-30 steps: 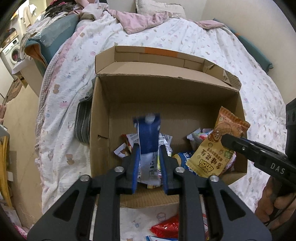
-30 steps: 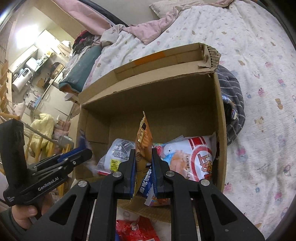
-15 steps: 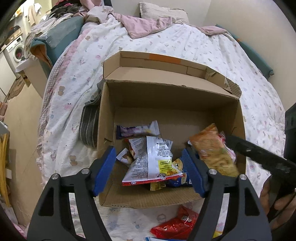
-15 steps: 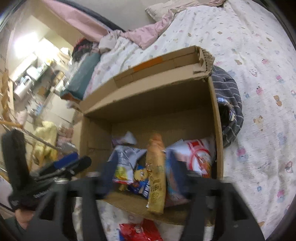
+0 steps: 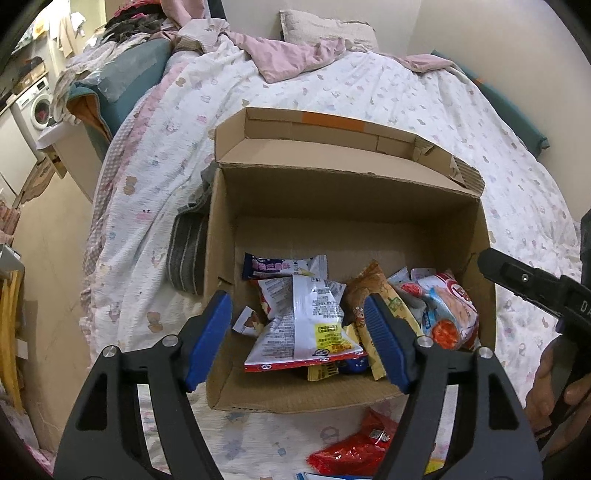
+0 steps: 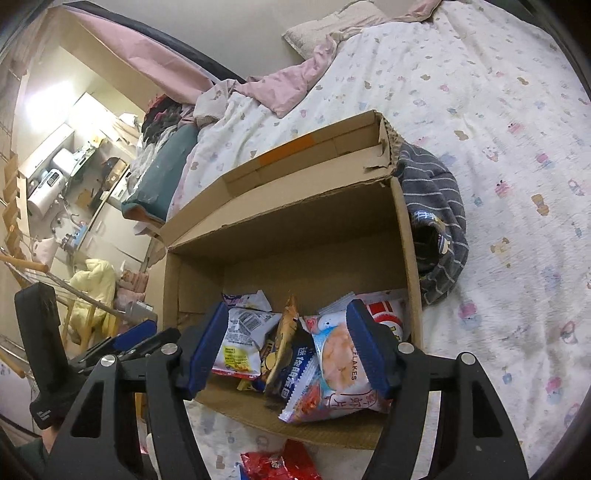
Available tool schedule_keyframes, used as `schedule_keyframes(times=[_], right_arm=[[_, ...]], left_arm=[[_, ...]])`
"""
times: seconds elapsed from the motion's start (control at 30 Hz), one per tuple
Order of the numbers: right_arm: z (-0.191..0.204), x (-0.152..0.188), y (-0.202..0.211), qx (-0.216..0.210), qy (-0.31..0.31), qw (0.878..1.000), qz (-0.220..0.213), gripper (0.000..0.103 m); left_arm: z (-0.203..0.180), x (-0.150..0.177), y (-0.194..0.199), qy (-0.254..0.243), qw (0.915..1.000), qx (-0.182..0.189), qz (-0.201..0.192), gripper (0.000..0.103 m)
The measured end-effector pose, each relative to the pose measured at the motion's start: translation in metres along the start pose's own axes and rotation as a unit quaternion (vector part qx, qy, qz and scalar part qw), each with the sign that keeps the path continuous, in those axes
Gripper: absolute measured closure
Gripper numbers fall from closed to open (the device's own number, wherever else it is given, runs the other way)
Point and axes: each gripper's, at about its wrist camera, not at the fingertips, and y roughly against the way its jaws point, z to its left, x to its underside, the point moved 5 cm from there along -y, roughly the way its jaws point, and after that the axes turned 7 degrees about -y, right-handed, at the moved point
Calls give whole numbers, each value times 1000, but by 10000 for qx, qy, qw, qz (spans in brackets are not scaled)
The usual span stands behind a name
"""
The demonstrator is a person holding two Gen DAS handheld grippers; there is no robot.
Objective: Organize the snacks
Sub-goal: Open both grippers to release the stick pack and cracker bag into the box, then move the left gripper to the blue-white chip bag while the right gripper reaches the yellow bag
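An open cardboard box lies on its side on the bed and holds several snack packets: a white packet, a blue bar packet, an orange-brown packet and a shrimp flakes bag. My left gripper is open and empty in front of the box mouth. My right gripper is open and empty, also at the box mouth. A red packet lies on the bed in front of the box.
The box rests on a patterned white duvet. A grey striped garment lies against the box. The bed edge and floor are at the left. A pillow is at the far end.
Both grippers opened and let go of their packets. The blue bar packet and the orange-brown packet now lie inside the box. Both grippers have drawn back a little.
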Motion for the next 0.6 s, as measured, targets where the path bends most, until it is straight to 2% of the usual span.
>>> schedule_keyframes(times=[0.27, 0.37, 0.47, 0.6], right_arm=[[-2, 9, 19, 33, -28, 9999, -118, 33], [-1, 14, 30, 16, -60, 9998, -181, 33], [1, 19, 41, 31, -11, 9997, -256, 33], [5, 27, 53, 144, 117, 9991, -392, 26]], left_arm=[[4, 9, 20, 141, 9997, -11, -204, 32], [4, 13, 29, 113, 9994, -110, -293, 23], [-1, 16, 40, -62, 9989, -188, -414, 21], [-3, 21, 52, -206, 9981, -255, -522, 21]])
